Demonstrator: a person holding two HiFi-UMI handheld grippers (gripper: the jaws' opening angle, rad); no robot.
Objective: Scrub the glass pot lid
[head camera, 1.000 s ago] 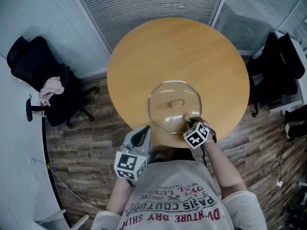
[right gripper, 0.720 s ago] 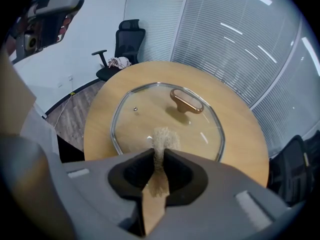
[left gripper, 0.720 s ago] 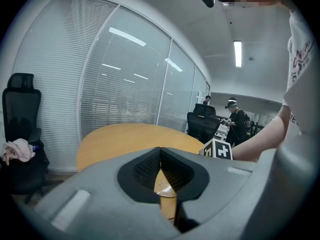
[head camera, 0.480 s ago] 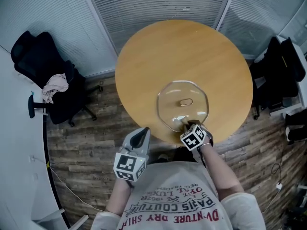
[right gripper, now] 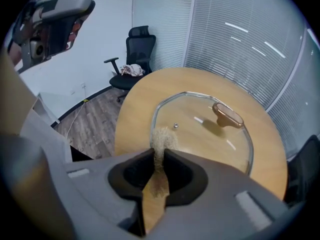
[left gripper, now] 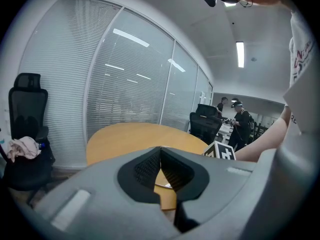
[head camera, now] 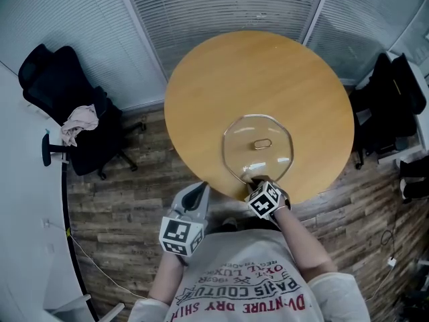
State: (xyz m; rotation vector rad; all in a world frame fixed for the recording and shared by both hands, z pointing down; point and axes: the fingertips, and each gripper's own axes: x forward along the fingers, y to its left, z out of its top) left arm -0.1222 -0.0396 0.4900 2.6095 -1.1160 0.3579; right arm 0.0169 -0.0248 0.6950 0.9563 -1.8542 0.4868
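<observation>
The glass pot lid (head camera: pixel 273 158) lies flat on the round wooden table (head camera: pixel 255 72), its brown handle (head camera: pixel 262 143) at the centre. My right gripper (head camera: pixel 256 182) is at the lid's near rim, shut on a tan scrub pad (right gripper: pixel 161 138). In the right gripper view the pad's fuzzy end rests on the lid (right gripper: pixel 200 134) near its edge, short of the handle (right gripper: pixel 228 115). My left gripper (head camera: pixel 198 192) hangs off the table's near-left edge, above the floor. Its jaws are shut with nothing between them, and it (left gripper: pixel 160 156) faces the table (left gripper: pixel 125 136).
A black office chair (head camera: pixel 64 123) with a pink cloth on it stands left of the table. Dark chairs (head camera: pixel 395 92) stand at the right. Blinds on a glass wall run behind the table. People stand far back (left gripper: pixel 242 126) in the left gripper view.
My right gripper with the pad has slid left along the lid's near part and back toward the rim. The left gripper has stayed put; the head view shifted slightly.
</observation>
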